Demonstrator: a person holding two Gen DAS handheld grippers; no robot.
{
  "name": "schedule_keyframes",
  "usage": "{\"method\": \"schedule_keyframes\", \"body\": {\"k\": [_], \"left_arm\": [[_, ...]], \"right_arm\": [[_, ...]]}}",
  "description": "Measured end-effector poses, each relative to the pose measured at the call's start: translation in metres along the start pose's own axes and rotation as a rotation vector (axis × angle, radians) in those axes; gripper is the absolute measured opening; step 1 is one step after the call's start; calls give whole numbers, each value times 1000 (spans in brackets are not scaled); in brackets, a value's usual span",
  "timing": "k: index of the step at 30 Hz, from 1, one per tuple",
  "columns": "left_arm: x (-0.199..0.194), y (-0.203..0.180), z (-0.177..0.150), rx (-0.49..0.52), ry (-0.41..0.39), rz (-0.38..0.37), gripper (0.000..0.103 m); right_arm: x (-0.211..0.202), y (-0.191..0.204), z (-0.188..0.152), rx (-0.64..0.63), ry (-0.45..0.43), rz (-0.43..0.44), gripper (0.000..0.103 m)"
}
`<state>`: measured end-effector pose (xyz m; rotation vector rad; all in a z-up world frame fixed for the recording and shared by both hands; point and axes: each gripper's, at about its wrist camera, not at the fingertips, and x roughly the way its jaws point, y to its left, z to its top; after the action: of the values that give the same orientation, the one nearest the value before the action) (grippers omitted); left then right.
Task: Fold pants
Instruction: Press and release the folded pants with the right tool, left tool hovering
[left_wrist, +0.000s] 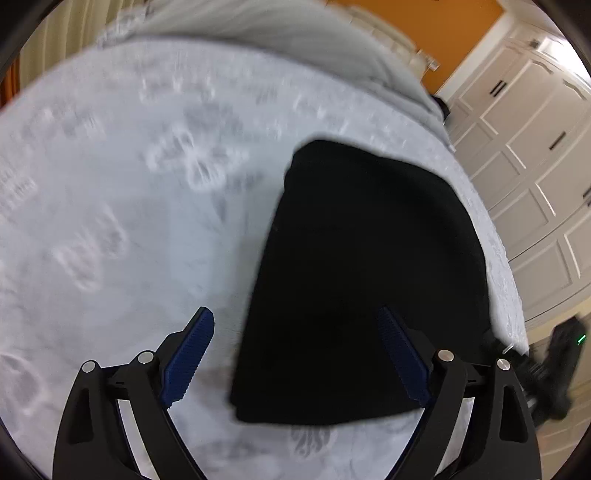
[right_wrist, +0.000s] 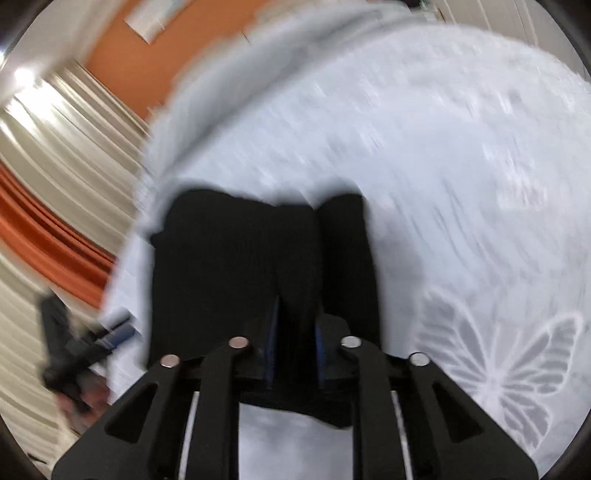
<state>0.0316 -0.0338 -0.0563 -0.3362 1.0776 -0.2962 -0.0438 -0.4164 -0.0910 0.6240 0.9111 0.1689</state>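
Note:
The black pants (left_wrist: 365, 280) lie folded into a compact block on the white bedspread (left_wrist: 129, 221). My left gripper (left_wrist: 295, 325) is open above the bed, its right finger over the pants' near part, its left finger over bare bedspread. In the right wrist view my right gripper (right_wrist: 295, 317) is shut on a fold of the black pants (right_wrist: 221, 273), which bunch up between its blue pads (right_wrist: 272, 332). The right gripper also shows in the left wrist view (left_wrist: 554, 365) at the bed's right edge. Both views are blurred.
The bedspread has a butterfly pattern (right_wrist: 509, 369). A grey blanket (left_wrist: 295, 48) lies across the far end of the bed. White panelled wardrobe doors (left_wrist: 524, 155) stand to the right, an orange wall (left_wrist: 454, 33) beyond. Cream and orange curtains (right_wrist: 55, 184) hang beside the bed.

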Motion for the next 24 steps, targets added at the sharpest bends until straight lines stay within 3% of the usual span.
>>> {"method": "schedule_keyframes", "body": {"k": [1,3,5,6,9,12,13,14,17,20,23,24], "left_arm": [[11,3,1,-24,29,-2,88],[24,11,0,-63,38,-23,89],[29,21,1,-110,23,-57,93],[31,26,2,-132,24,-81,93],[34,37,3,-188,9,-150,92],[31,41,4,-225,12,-188,92],[28,43,5,-241,9,-203,92],[23,47,4,-264,2,-216,92],[6,54,6,-281,-30,-201,92],[-15,55,9,-238,-52,-152,92],[-33,45,14,-166,-72,-134,92],[-38,41,13,-138,-79,-140,92]], "right_arm": [[-5,-4,-2,21,-26,29,22],[-16,-3,0,22,-68,49,41],[-23,-2,6,16,-97,82,76],[-18,3,10,14,-84,117,78],[13,18,22,-29,-9,161,78],[44,44,28,-82,57,158,68],[52,57,29,-106,86,188,38],[61,71,30,-108,123,242,23],[48,120,33,-236,71,192,20],[-10,165,46,-328,-50,220,20],[-69,182,46,-449,-158,103,20],[-81,178,40,-482,-183,19,20]]}}
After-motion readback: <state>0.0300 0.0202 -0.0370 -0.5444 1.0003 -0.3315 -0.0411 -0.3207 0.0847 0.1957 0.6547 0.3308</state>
